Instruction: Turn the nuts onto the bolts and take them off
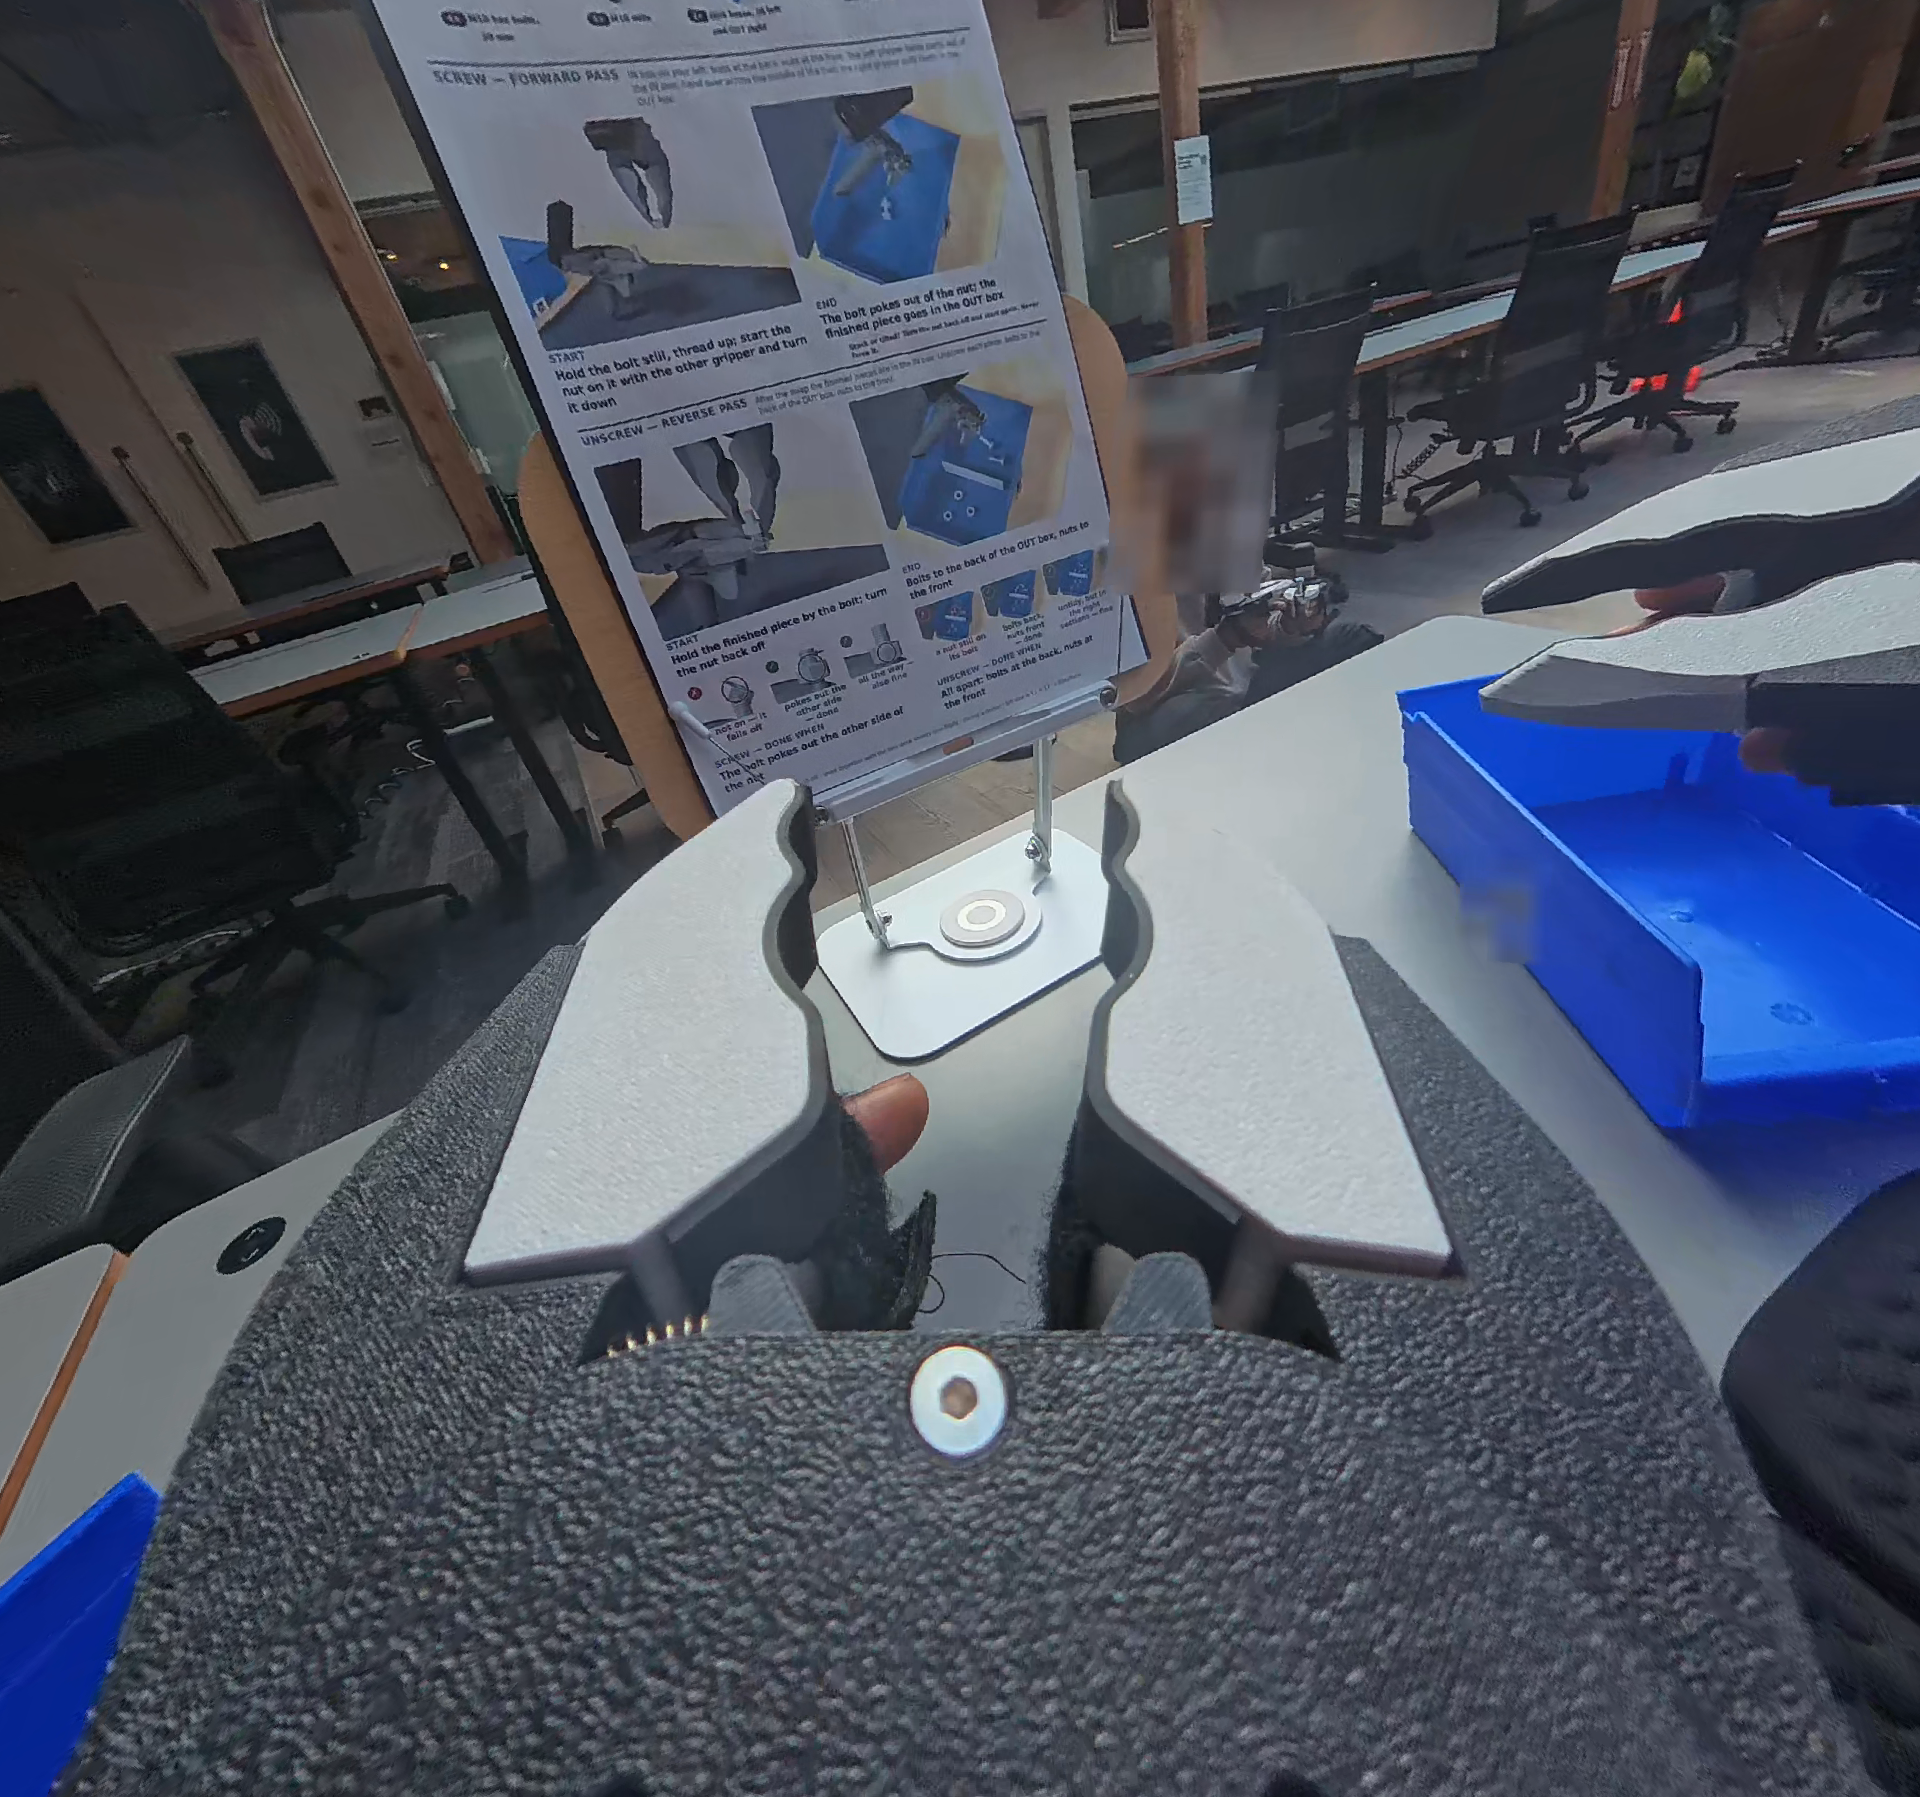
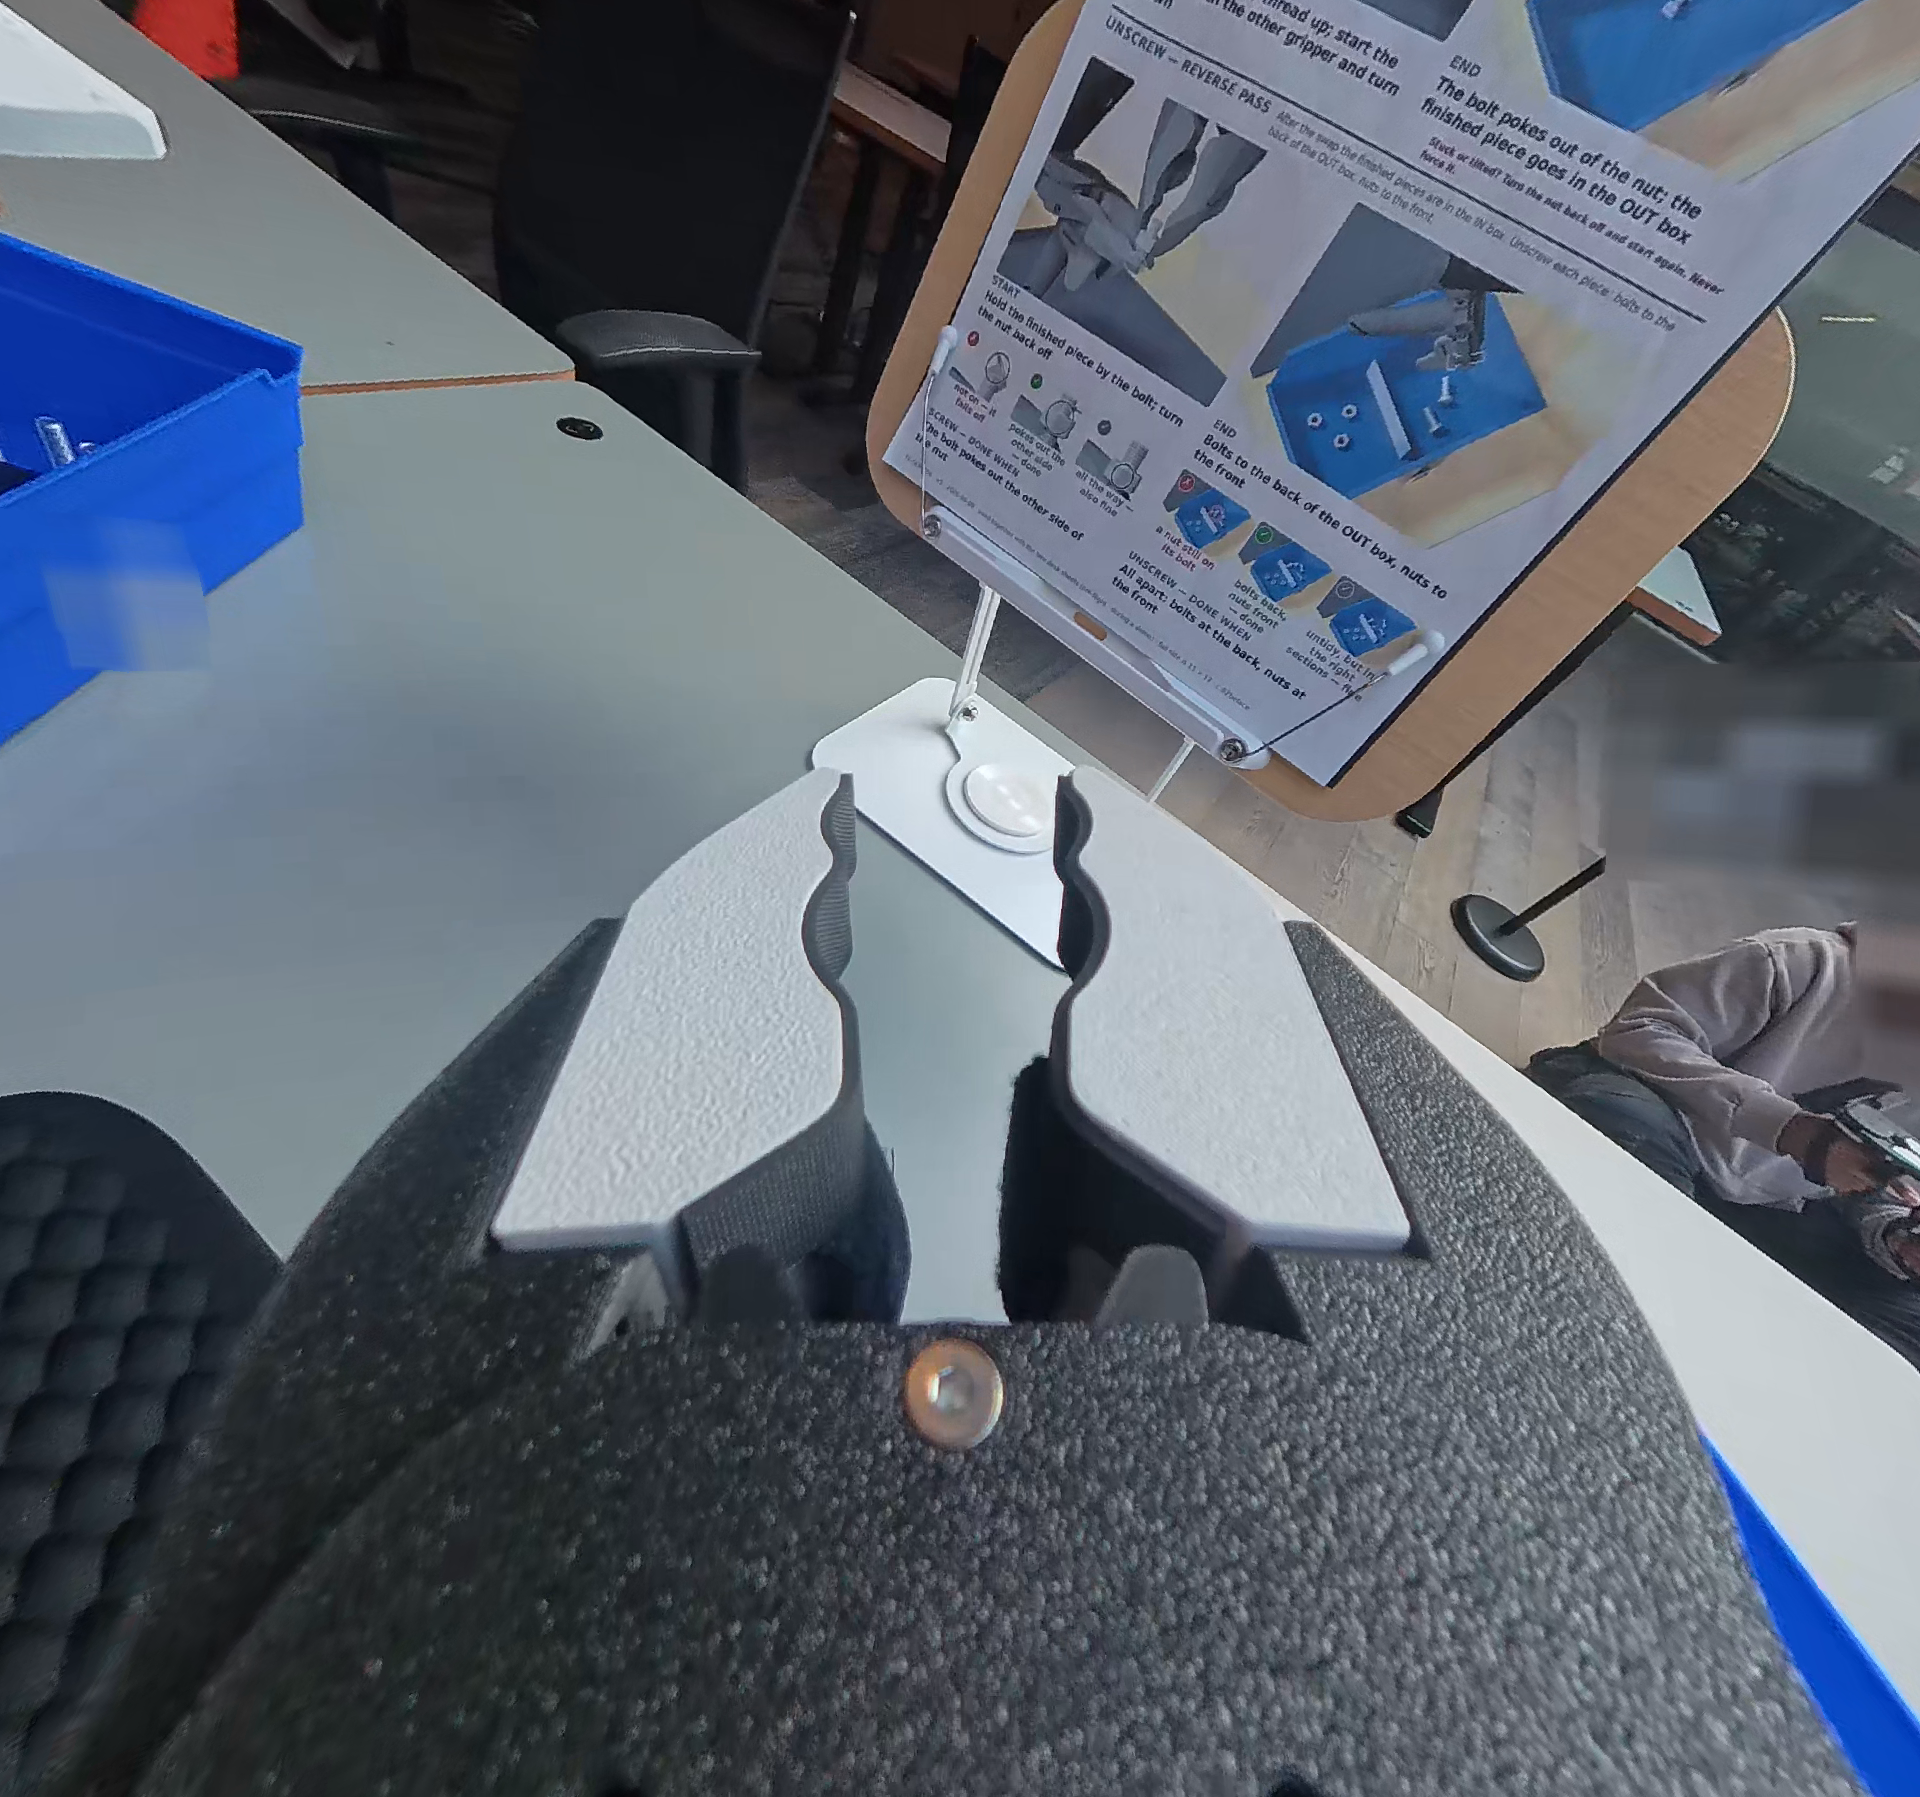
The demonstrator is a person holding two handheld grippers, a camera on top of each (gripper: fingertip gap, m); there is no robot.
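Both grippers held empty above the tabletop (image 2: 436,708).
The left gripper (image 1: 958,812) and right gripper (image 2: 954,802) are seen with fingers apart, nothing gripped.

The left wrist camera sat just behind its own fingers (image 1: 961,802), low over the grey table (image 1: 1299,812), and looked straight at the paper stand (image 1: 966,968). The right wrist camera looked at that same stand (image 2: 904,739) from farther right. Both saw it up close.

Grey table (image 1: 1299,812): blue bins (image 1: 1662,937), stand (image 1: 966,999).
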